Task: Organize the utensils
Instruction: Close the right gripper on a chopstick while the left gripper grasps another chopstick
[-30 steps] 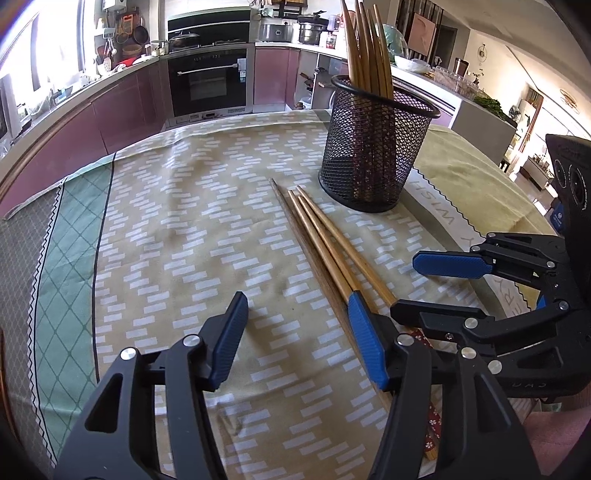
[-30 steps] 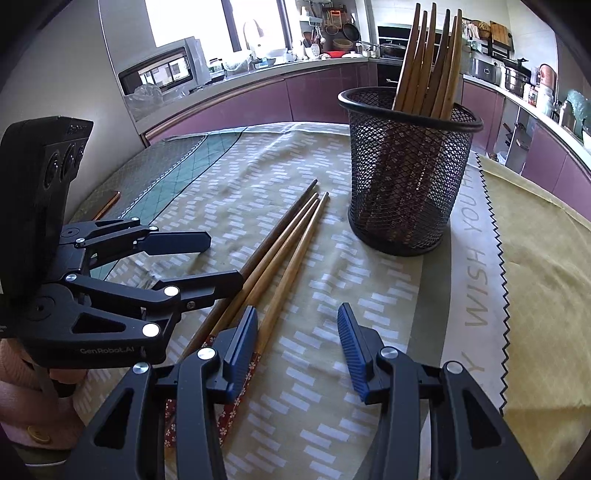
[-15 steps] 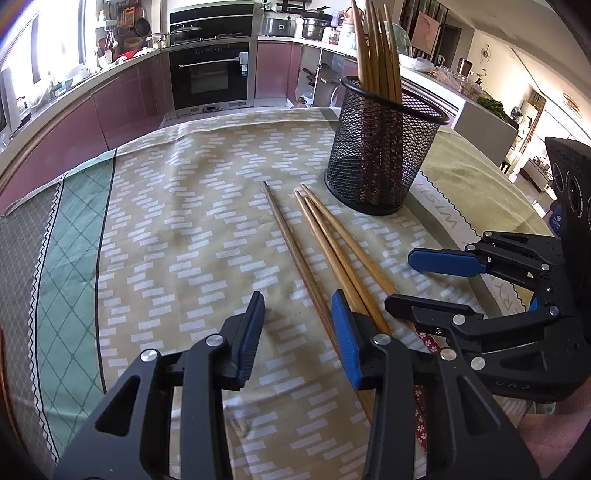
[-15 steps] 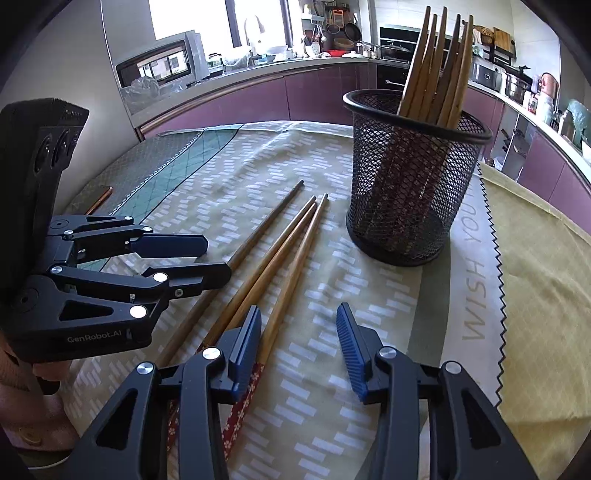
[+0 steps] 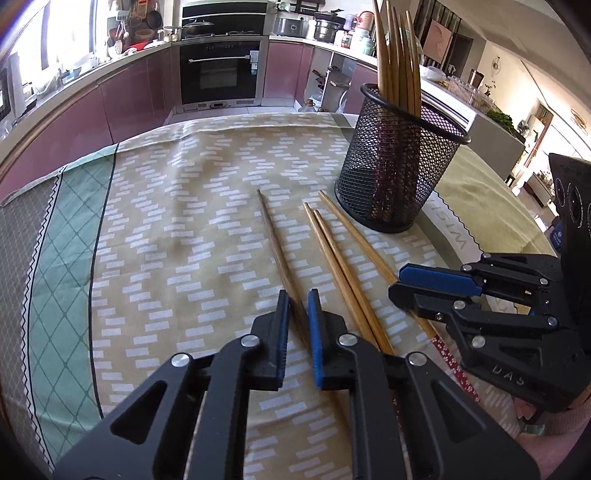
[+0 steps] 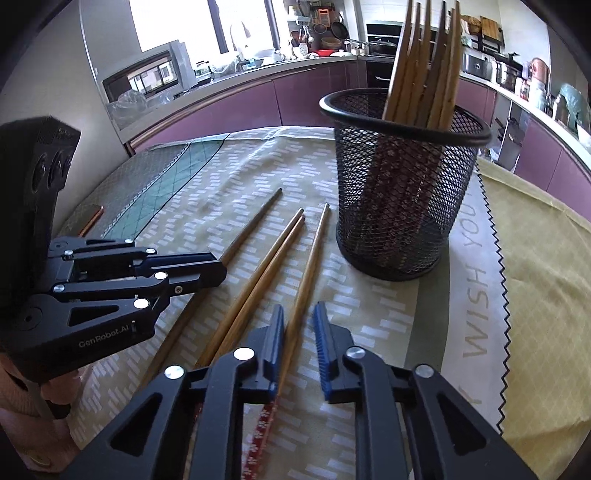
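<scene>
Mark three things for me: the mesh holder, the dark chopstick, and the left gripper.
mesh holder (image 5: pixel 399 173), left wrist view, on its mesh wall.
dark chopstick (image 5: pixel 275 243), left wrist view, on mid-shaft.
left gripper (image 5: pixel 297 332), left wrist view, midway between fingertips.

You see a patterned tablecloth (image 5: pixel 177 236) covering the surface, a black oven (image 5: pixel 221 72) at upper centre, purple cabinets (image 6: pixel 236 107) behind, and pots (image 5: pixel 325 27) on the counter.

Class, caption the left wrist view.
Left tongs close on a dark chopstick beside the mesh holder.
</scene>
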`<state>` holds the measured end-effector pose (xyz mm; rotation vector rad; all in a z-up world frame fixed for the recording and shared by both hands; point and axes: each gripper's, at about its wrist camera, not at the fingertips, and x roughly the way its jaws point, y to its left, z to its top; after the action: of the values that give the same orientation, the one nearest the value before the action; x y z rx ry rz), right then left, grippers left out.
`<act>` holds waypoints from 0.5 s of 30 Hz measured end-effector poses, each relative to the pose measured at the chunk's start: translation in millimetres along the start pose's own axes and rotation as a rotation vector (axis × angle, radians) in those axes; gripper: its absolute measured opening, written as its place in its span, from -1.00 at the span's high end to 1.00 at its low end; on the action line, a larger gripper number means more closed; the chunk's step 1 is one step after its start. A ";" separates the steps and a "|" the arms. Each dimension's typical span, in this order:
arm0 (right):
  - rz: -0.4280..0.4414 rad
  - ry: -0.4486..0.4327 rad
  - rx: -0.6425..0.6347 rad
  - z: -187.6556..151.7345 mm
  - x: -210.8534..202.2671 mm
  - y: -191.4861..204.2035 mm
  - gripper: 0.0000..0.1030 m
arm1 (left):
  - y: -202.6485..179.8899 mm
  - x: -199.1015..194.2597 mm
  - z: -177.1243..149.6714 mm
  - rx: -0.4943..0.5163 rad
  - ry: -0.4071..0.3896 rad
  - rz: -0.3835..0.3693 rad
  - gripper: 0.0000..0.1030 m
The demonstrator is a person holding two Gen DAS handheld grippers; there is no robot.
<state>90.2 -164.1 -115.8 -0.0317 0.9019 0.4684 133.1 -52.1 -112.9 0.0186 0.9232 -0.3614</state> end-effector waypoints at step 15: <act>0.112 -0.035 0.025 -2.5 -19.0 -2.2 0.89 | -7.5 -18.4 -11.2 0.016 -0.015 -0.055 0.85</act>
<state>79.2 -173.8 -103.3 0.0499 0.8783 0.5599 112.0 -51.8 -104.3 0.0055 0.9072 -0.4195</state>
